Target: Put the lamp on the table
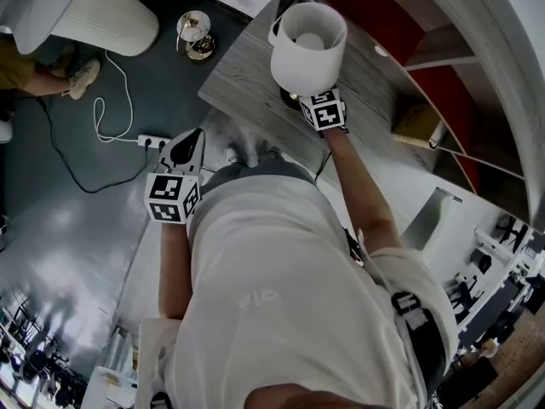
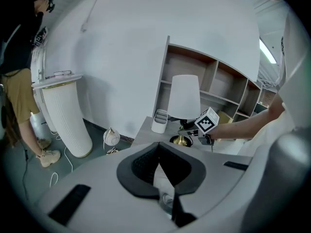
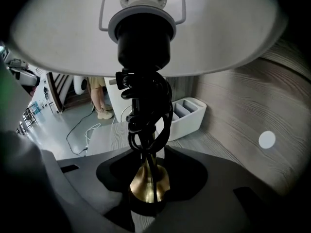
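The lamp (image 1: 308,45) has a white shade, a brass stem wound with black cord (image 3: 146,110) and a black foot (image 3: 146,205). It stands upright on the grey wood table (image 1: 247,88). My right gripper (image 3: 150,166) reaches in under the shade; its jaws stand open on either side of the brass stem, apart from it. In the head view only its marker cube (image 1: 324,109) shows below the shade. My left gripper (image 1: 179,173) hangs over the floor, left of the table, shut and holding nothing. From the left gripper view the lamp (image 2: 183,98) is ahead.
A white organiser box (image 3: 187,115) sits on the table behind the lamp. On the floor are a small globe lamp (image 1: 194,32), a tall ribbed white cylinder (image 1: 102,11) and a power strip with cable (image 1: 153,141). Shelves (image 2: 218,89) rise behind the table. A person (image 2: 19,91) stands at the left.
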